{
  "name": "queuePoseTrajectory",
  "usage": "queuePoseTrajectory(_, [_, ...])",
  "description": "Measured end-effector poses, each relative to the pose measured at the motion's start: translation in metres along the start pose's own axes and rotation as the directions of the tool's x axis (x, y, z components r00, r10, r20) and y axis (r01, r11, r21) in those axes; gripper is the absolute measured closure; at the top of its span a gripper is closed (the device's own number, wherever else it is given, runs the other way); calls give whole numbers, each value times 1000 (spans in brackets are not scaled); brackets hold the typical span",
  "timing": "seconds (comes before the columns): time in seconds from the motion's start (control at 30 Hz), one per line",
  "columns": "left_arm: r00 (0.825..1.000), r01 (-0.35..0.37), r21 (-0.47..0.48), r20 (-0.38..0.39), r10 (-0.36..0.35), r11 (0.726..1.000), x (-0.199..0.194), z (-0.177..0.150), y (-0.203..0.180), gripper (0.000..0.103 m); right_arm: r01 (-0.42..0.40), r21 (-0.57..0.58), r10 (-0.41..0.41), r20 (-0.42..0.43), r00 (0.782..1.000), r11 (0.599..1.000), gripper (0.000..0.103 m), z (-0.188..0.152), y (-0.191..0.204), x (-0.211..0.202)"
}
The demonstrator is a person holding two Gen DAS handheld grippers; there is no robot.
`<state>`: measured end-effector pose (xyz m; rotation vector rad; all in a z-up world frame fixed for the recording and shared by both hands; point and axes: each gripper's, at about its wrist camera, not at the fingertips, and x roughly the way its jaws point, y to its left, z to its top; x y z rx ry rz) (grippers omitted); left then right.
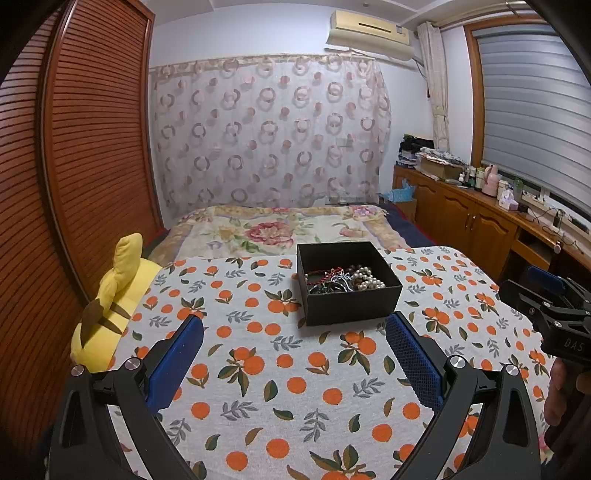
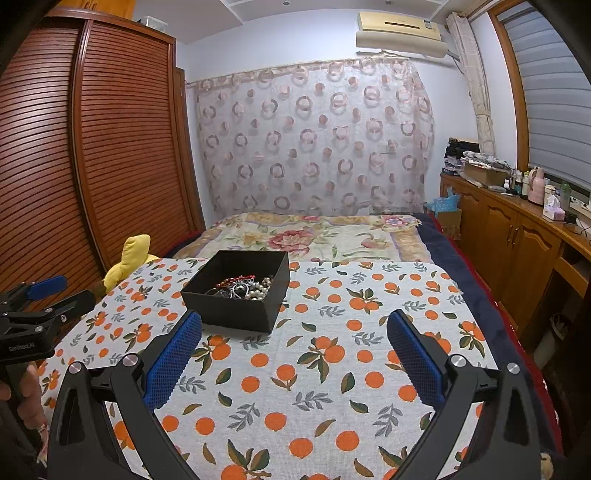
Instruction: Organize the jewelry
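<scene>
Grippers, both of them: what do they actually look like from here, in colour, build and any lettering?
Both are matte black frames with silver round bolt heads at the joints and blue mesh-textured pads on the fingers. The left gripper and right gripper match. Seen from the side, the right one bears white letters "DAS"; the left one's body has small white lettering, too blurred to read. A bare hand grips the left handle. No cables visible.

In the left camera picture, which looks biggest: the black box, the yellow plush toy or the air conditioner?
1. Yellow plush toy, though it is nearest.
2. Black box.
3. Air conditioner, far away, so probably bigger in real life.
</scene>
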<state>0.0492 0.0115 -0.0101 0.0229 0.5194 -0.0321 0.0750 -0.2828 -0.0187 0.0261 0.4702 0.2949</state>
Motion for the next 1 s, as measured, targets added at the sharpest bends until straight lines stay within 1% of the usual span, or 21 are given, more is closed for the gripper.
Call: queuePoseTrajectory(1.0, [1000,2,-2,5,-2,1000,-2,2,-2,8,0,2,0,2,1000,1000,2,-1,0,0])
